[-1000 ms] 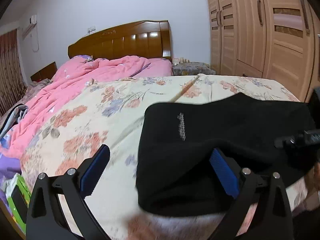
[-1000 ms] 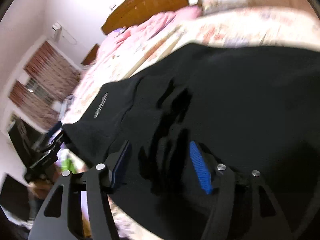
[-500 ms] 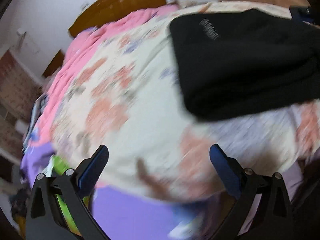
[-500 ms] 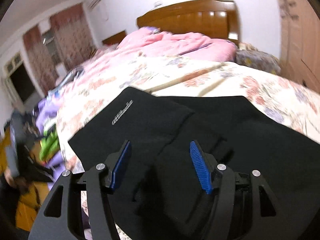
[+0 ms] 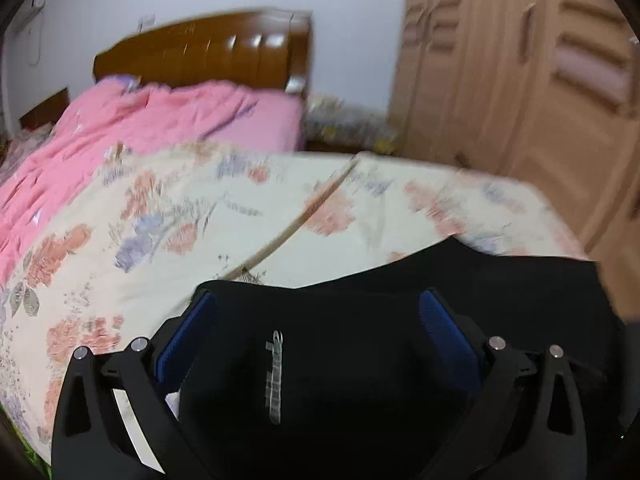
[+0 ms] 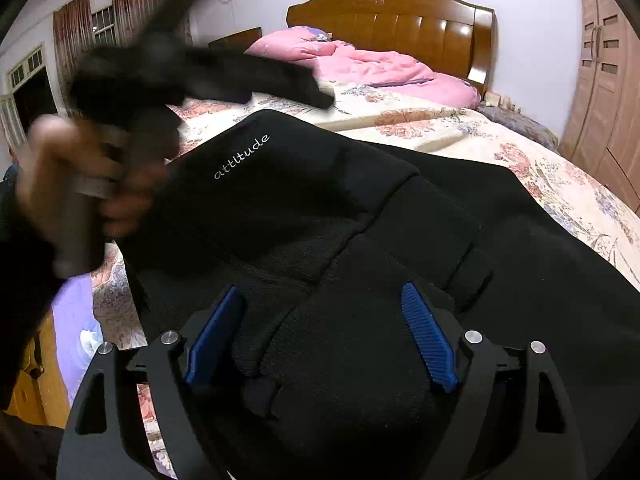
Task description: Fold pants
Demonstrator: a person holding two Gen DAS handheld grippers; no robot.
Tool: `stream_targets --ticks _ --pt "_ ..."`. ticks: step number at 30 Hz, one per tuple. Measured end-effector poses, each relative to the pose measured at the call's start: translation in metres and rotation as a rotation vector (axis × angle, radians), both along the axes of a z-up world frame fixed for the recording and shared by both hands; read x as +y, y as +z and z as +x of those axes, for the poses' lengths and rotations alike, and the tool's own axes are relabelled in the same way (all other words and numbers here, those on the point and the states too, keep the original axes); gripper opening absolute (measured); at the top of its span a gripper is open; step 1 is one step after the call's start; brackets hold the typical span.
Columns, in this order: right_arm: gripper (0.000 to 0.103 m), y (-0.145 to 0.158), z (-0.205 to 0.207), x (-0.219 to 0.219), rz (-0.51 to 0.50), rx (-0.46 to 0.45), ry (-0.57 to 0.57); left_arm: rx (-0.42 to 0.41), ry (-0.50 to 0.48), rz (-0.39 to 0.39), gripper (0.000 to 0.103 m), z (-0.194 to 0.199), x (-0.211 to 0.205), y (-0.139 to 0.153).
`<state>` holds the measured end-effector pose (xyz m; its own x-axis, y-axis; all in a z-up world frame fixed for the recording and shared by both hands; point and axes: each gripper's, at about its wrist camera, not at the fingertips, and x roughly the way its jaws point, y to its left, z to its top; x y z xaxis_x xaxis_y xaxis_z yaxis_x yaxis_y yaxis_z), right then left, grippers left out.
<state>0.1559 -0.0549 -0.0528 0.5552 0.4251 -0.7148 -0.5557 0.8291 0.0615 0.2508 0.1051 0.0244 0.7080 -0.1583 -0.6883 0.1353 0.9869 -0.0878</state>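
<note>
While the black pants [image 6: 400,220] lay bunched across the lower centre on the floral bedsheet [image 6: 440,124], the left gripper [image 5: 316,336] hovered released over them, and the right gripper [image 6: 320,336], jaws just widening, straddled the cloth without pinching it.

I am in a bedroom of a home. Ahead of me a bed [image 6: 460,128] under a cream floral cover runs to a glossy wooden headboard [image 6: 400,20] at the far wall, with a rumpled pink quilt [image 6: 360,64] heaped near it. A tall wooden wardrobe [image 5: 520,80] with panelled doors fills the right side. Far left, striped curtains [image 6: 76,36] hang beside a barred window [image 6: 102,20].
</note>
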Motion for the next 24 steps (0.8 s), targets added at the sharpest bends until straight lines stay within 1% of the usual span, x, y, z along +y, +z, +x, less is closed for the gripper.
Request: stream_targets --ticks 2,3,4,5,6,7,8,10,12,13,14,15,16,17,20,21,22,23,24 --pt "0.081 -0.001 0.002 -0.001 0.013 0.008 0.01 0.048 0.032 -0.015 0.101 0.02 0.006 -0.026" --pt "0.081 -0.001 0.001 -0.001 0.012 0.007 0.011 0.108 0.07 -0.037 0.101 0.03 0.015 -0.048" --pt "0.081 -0.001 0.001 0.0 0.007 0.005 0.009 0.161 0.088 -0.082 0.101 0.036 0.025 -0.066" --pt "0.082 0.0 0.002 -0.001 0.01 0.007 0.013 0.146 0.087 -0.11 0.101 0.034 0.027 -0.062" --pt "0.082 0.0 0.002 -0.002 0.018 0.016 0.019 0.108 0.094 -0.157 0.101 0.03 0.034 -0.056" --pt "0.082 0.001 0.002 -0.004 0.028 0.025 0.022 0.109 0.12 -0.175 0.101 0.029 0.039 -0.058" --pt "0.082 0.005 0.002 -0.009 0.039 0.038 0.026 0.127 0.13 -0.178 0.101 0.03 0.04 -0.062" --pt "0.083 0.015 -0.002 -0.025 0.075 0.057 0.02 0.126 0.13 -0.153 0.101 0.03 0.036 -0.061" --pt "0.083 0.027 -0.012 -0.062 0.127 0.043 -0.054 0.138 0.135 -0.091 0.101 0.031 0.028 -0.063" --pt "0.083 0.032 -0.021 -0.092 0.17 0.037 -0.118 0.136 0.137 -0.075 0.101 0.031 0.026 -0.063" --pt "0.083 0.034 -0.027 -0.113 0.201 0.04 -0.168 0.135 0.138 -0.056 0.101 0.031 0.023 -0.063" --pt "0.083 0.035 -0.035 -0.141 0.244 0.052 -0.242 0.131 0.14 -0.048 0.101 0.03 0.022 -0.063" --pt "0.083 0.033 -0.047 -0.179 0.304 0.076 -0.352 0.13 0.142 -0.05 0.101 0.035 0.024 -0.063" --pt "0.083 0.03 -0.059 -0.207 0.349 0.098 -0.447 0.126 0.145 -0.056 0.101 0.034 0.025 -0.062" --pt "0.083 0.018 -0.1 -0.275 0.461 0.126 -0.683 0.087 0.195 -0.043 0.101 0.026 0.027 -0.056" --pt "0.083 0.016 -0.115 -0.292 0.499 0.122 -0.747 0.067 0.207 -0.037 0.101 0.021 0.027 -0.052" --pt "0.083 0.014 -0.122 -0.3 0.516 0.118 -0.778 0.041 0.216 -0.03 0.101 0.016 0.025 -0.046" --pt "0.083 0.011 -0.13 -0.31 0.529 0.115 -0.82 0.012 0.217 -0.025 0.101 0.01 0.023 -0.04" --pt "0.083 0.009 -0.131 -0.316 0.518 0.123 -0.847 -0.022 0.204 -0.032 0.101 0.002 0.018 -0.034"
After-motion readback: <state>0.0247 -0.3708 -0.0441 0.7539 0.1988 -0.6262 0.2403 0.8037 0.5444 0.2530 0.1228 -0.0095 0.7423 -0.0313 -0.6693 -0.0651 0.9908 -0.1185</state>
